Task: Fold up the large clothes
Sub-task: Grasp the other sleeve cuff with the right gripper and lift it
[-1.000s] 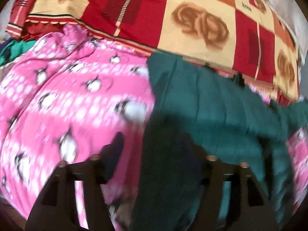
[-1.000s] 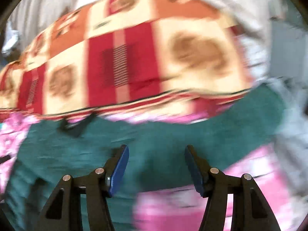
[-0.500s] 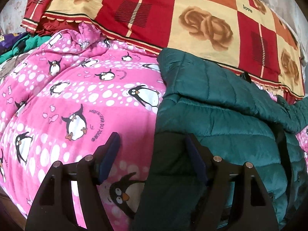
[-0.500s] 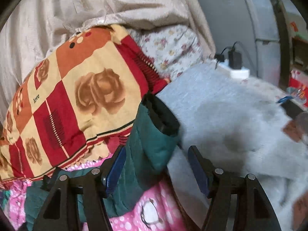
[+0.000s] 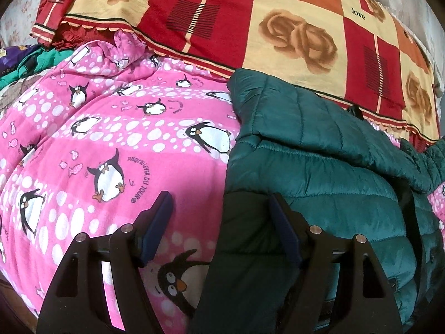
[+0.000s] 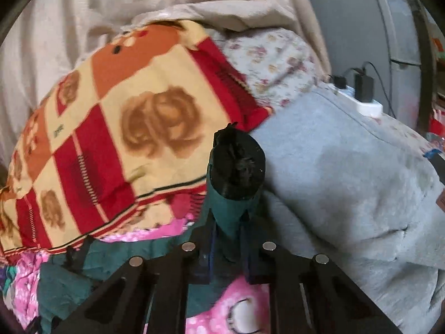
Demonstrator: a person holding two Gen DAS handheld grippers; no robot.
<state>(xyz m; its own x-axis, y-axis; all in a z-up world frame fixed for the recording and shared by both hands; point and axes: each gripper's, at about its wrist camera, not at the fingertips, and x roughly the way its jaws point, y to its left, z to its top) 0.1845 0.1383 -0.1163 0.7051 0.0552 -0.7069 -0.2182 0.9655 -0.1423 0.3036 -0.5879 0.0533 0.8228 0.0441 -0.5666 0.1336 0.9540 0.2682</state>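
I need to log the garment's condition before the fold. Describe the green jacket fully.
The green jacket is a dark teal quilted puffer with a shiny, nylon-like shell stitched in horizontal bands. It lies spread on the pink penguin blanket, its far edge against the red and yellow rose quilt. One sleeve, ending in a black ribbed cuff, is pinched in the right tool, whose jaws have just closed. The open left tool straddles its black hem band.

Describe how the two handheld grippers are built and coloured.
The left gripper has two black, angular plastic fingers with triangular cut-outs, round silver pin heads at the pivots, and dark blue pads lining the inner faces. The right gripper is the same build: black frame, silver pins, blue pads. No cables, markings or sleeves are visible.
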